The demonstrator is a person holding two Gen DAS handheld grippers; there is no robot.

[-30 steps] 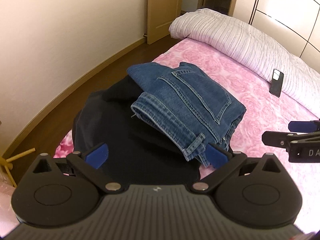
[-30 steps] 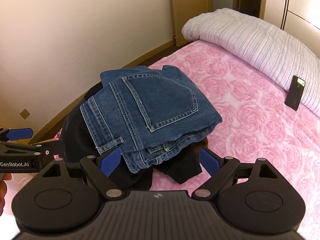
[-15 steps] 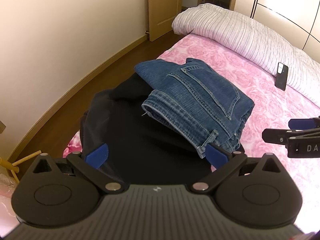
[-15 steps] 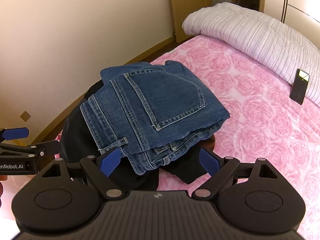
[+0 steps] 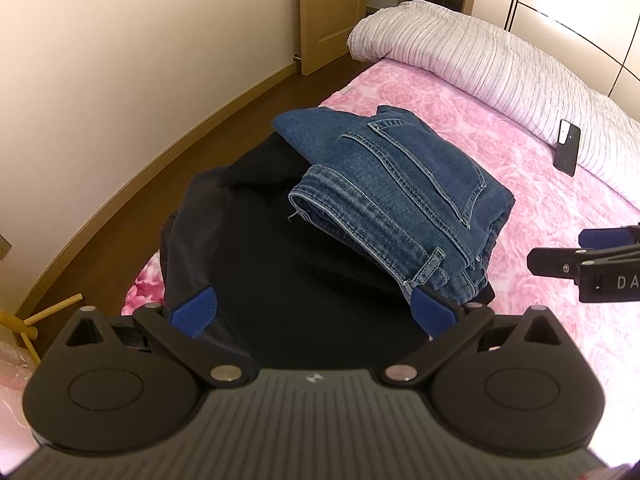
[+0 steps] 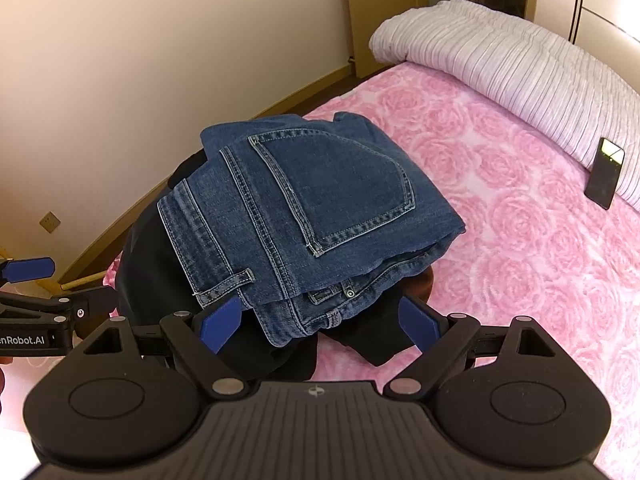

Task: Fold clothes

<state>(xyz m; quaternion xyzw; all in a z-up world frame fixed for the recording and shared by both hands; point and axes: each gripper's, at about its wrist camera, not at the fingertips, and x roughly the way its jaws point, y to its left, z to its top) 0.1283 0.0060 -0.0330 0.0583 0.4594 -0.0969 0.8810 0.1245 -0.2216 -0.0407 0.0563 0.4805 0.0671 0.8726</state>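
The folded jeans [image 6: 304,216] lie on top of a black garment [image 5: 288,272], and both rest on the bed [image 6: 520,240] near its edge by the wall. The jeans sit with a back pocket facing up and the waistband and a belt loop turned toward the cameras. The black garment spreads out from under them, mostly on the side nearer the wall, with a corner showing below the jeans' front edge in the right wrist view.

The left gripper [image 5: 314,312] is open, its blue pads wide apart and holding nothing; it hangs over the near part of the black garment, with its right pad just beside the jeans' near corner. The right gripper [image 6: 320,322] is likewise open and empty, its pads either side of the jeans' near edge, above the cloth. Each gripper shows at the edge of the other's view.

A striped pillow [image 5: 500,60] lies along the head of the bed, and a phone [image 6: 604,174] leans against it. Beyond the bed are a wooden floor [image 5: 168,168] and a door [image 5: 328,12].
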